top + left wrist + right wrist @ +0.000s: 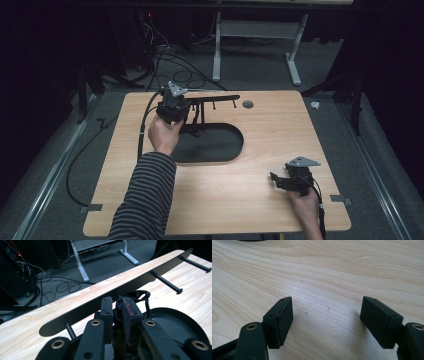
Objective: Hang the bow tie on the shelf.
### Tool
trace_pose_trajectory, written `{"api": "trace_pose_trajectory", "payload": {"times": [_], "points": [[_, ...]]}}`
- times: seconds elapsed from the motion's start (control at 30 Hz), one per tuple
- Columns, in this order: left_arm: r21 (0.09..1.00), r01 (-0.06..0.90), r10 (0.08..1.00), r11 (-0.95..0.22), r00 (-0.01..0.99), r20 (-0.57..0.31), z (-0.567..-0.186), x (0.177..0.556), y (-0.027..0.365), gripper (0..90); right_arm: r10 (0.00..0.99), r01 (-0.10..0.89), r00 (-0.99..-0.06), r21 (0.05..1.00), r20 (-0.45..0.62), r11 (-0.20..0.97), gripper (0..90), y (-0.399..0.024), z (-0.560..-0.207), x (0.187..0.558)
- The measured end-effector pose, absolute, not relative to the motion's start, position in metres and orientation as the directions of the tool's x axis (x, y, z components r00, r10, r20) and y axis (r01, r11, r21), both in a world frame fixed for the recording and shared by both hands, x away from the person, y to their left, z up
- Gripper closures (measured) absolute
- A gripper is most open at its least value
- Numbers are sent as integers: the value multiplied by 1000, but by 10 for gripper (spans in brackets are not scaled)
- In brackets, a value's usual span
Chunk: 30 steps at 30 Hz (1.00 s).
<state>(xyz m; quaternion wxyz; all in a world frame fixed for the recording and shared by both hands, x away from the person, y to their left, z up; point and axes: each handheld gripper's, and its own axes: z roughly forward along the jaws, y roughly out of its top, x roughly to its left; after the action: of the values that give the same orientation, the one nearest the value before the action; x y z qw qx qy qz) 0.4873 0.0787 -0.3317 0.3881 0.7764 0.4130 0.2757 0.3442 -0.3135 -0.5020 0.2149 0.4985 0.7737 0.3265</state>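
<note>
Pinching small black strap [135,294] in our left gripper [117,305], jaws clamped on it beside black rack's bar [140,280] above oval base [220,145]. Our right gripper [327,315] rests on wooden table [324,272], jaws apart, well away.

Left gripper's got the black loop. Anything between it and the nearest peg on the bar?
Nothing visible: the loop in the left gripper lies near the peg, with bare table between.

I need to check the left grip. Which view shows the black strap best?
The left gripper view: the strap sits close up, pinched between the left gripper jaws. The high view hides it behind the gripper.
</note>
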Motion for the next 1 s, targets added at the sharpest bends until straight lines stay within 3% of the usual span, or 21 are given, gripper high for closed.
{"api": "trace_pose_trajectory", "payload": {"times": [1.0], "points": [[827,441,849,-348,522,79,-332,492,78,727,911,630,-412,721,-3,287,277,-314,-502,344]]}}
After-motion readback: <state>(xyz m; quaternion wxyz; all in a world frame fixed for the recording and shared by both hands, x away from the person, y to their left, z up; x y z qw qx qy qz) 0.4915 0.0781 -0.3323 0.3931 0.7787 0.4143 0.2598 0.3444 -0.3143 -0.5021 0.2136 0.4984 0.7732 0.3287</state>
